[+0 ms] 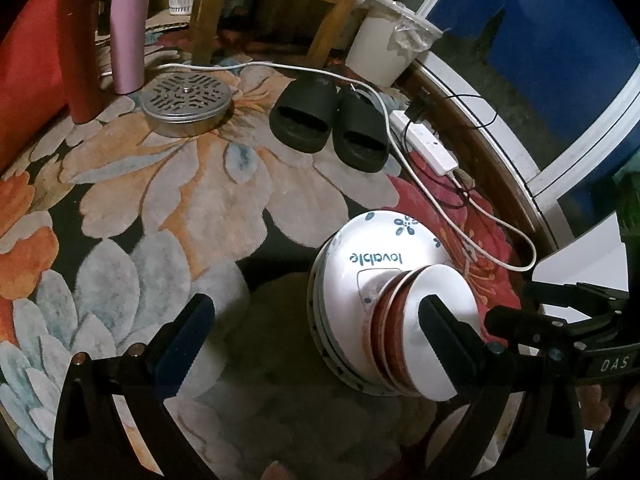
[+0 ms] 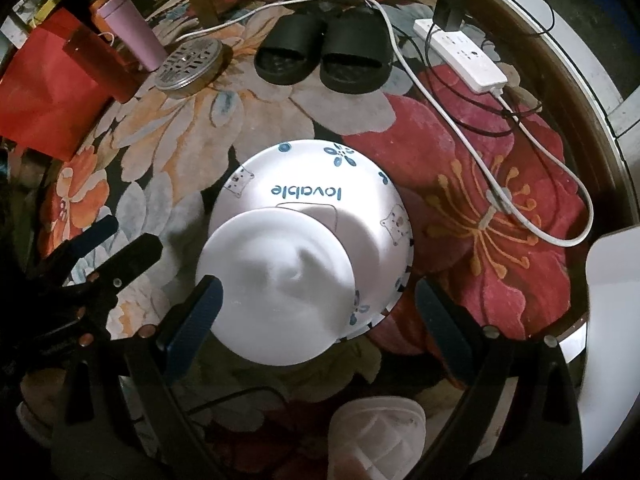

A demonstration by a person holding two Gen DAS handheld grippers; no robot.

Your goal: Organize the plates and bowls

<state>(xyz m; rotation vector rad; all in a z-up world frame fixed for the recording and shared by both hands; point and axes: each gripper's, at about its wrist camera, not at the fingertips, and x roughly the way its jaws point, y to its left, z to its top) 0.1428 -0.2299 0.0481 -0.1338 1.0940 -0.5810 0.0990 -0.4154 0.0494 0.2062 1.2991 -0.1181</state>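
Right wrist view: stacked small bowls [image 2: 276,284] atop the printed plates [image 2: 320,192] on the floral rug [image 2: 460,152], rigid, glazed, slippery, breakable, best gripped at the rim; right gripper [image 2: 316,316] jaws apart, left gripper [image 1: 320,340] jaws apart.

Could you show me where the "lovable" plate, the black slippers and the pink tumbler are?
"lovable" plate [image 2: 308,192]: right wrist view, on its printed word.
Black slippers [image 1: 304,116]: left wrist view, left slipper's strap.
Pink tumbler [image 1: 128,32]: left wrist view, mid-body.

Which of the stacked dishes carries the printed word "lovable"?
The large white plate with blue flowers, low in the stack; the smaller plain white dish on top is unprinted.
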